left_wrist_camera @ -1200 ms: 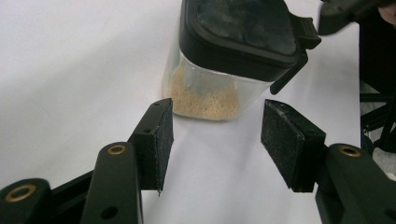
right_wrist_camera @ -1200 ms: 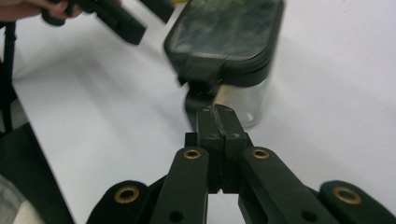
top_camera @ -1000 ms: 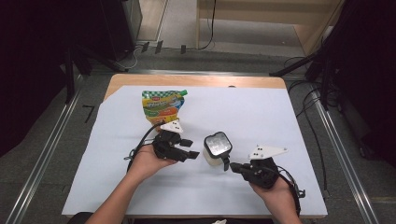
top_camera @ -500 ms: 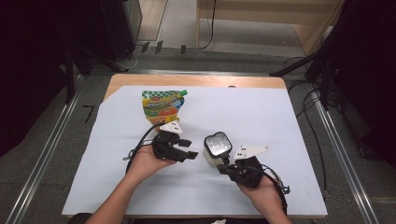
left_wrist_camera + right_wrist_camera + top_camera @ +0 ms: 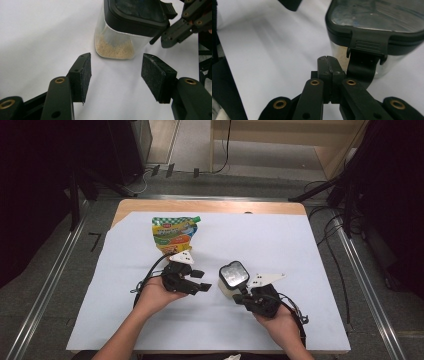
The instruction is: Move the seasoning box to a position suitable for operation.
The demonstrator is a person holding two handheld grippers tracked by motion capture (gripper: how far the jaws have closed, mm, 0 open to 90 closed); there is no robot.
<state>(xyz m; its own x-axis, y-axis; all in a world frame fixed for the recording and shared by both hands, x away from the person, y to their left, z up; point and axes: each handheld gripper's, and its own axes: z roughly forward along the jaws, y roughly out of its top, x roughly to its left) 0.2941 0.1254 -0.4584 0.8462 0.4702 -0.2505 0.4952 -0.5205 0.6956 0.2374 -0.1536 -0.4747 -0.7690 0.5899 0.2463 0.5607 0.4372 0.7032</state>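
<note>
Your right gripper (image 5: 243, 296) is clenched on nothing at the jar's (image 5: 233, 278) latch, at its 5 o'clock. Your left gripper (image 5: 204, 287) is released. The jar's lid is cut off up close.

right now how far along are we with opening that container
Early stage. The container stands upright on the white sheet, black lid on, latch down. In hand: the shut right tool sits at the latch; the open left tool waits beside, not touching. Left: latch, lid, and the untouched pouch.
</note>
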